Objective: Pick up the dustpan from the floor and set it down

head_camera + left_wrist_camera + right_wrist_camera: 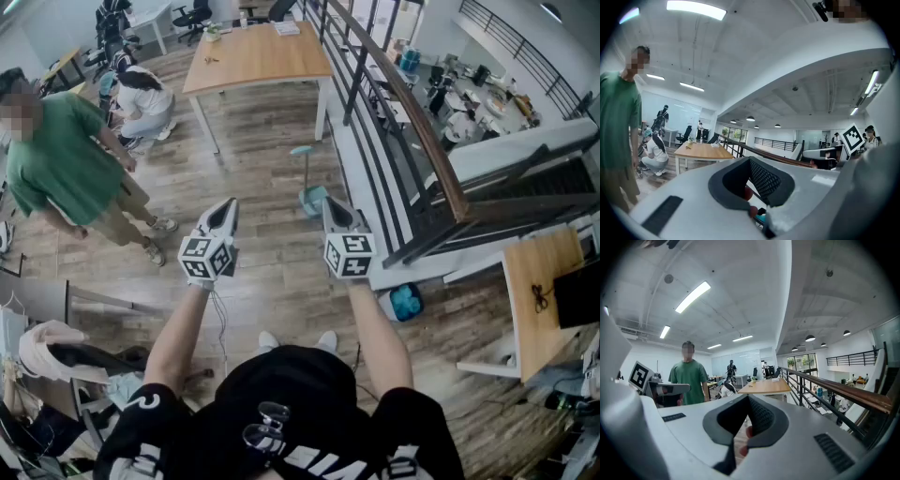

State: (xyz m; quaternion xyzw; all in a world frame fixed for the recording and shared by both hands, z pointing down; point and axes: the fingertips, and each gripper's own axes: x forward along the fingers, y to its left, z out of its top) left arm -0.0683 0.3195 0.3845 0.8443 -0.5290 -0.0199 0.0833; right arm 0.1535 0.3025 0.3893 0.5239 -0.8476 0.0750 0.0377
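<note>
**Dustpan on the floor by the railing, both grippers clenched and empty**

A wooden plank floor [253, 178] fills the head view, with a dark railing [412, 122] topped by a wooden handrail running along its right side. Beyond the railing a lower level shows. At the far end stands a long wooden table [258, 56] on white legs. A person in a green shirt [56, 164] stands at the left, and another person in white [145, 98] crouches near the table's left end.

The teal dustpan [313, 199] sits on the floor just beside the foot of the railing, its long handle upright. It lies ahead of the two grippers and apart from both.

The left gripper [228, 206] and the right gripper [333, 203] are held side by side at about the same height, pointing roughly level. Each has its jaws pressed together with nothing between them. A small blue bin [406, 302] sits by the railing, to the right of the right forearm
</note>
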